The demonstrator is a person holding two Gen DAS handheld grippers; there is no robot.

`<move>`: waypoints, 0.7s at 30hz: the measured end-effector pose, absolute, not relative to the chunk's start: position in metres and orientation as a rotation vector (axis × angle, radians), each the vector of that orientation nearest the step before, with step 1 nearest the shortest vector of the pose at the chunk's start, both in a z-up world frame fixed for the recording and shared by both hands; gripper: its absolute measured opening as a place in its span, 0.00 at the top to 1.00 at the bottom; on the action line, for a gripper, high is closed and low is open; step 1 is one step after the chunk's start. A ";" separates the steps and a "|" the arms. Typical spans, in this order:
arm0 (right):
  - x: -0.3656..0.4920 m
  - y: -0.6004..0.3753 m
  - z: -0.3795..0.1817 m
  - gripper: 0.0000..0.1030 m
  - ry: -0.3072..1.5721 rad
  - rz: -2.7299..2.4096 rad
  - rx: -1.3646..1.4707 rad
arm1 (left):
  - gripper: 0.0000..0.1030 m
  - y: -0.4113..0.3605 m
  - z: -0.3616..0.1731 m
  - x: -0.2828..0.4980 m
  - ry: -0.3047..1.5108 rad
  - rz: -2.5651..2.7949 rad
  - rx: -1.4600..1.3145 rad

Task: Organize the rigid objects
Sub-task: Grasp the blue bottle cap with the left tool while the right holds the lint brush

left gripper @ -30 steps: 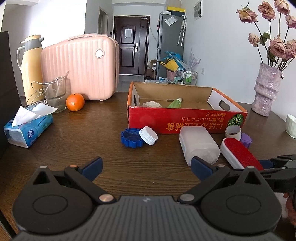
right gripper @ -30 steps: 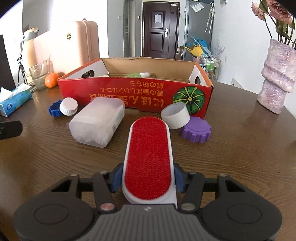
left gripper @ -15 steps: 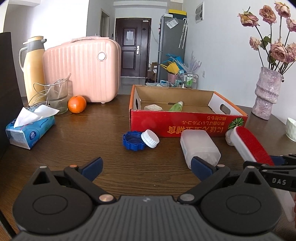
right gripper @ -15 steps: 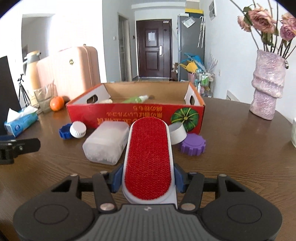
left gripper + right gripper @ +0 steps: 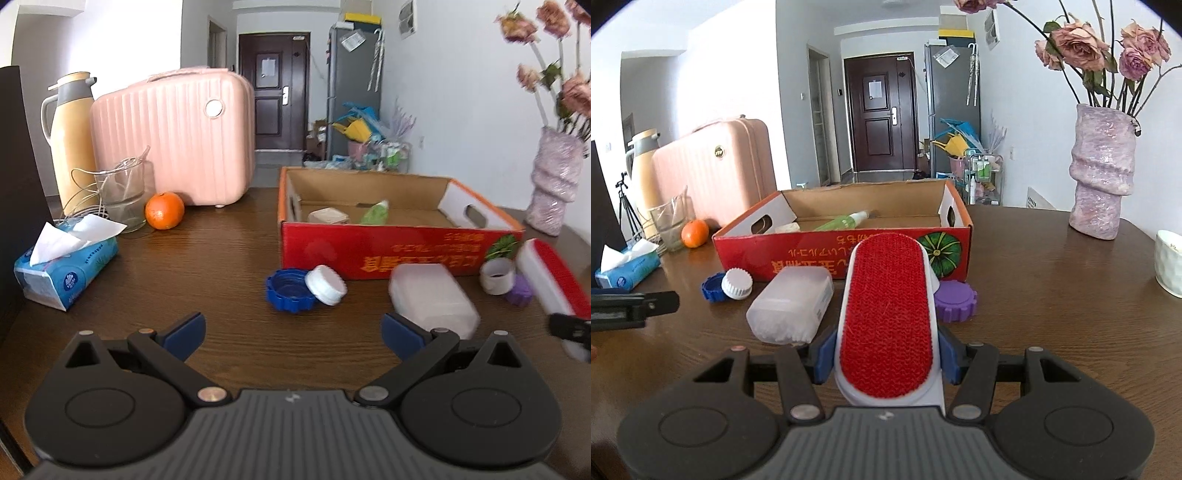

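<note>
Home, living-dining room: wooden table, entry door, fridge (flower vase too).

lint brush | red-faced, white body | raised, pointing at red box

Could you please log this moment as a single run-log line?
right gripper: shut on lint brush, lifted off table | left gripper: open, holding nothing | cardboard box: ahead
</note>
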State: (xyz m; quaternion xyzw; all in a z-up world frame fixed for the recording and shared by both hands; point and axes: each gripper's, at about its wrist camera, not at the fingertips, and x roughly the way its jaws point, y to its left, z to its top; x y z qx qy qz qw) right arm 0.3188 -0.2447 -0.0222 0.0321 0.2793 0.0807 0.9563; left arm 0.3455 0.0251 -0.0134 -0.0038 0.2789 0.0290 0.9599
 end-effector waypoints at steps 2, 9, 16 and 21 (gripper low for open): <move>0.319 -0.248 -0.021 0.47 0.562 0.159 0.074 | 0.00 0.026 -0.017 0.357 0.574 0.066 0.007; 0.324 -0.259 -0.022 0.47 0.562 0.116 0.107 | 0.00 0.017 -0.030 0.389 0.596 0.080 0.090; 0.333 -0.273 -0.027 0.47 0.579 0.059 0.142 | 0.00 0.006 -0.039 0.411 0.559 0.077 0.185; 0.337 -0.275 -0.032 0.47 0.596 0.047 0.146 | 0.05 0.001 -0.046 0.422 0.559 0.056 0.243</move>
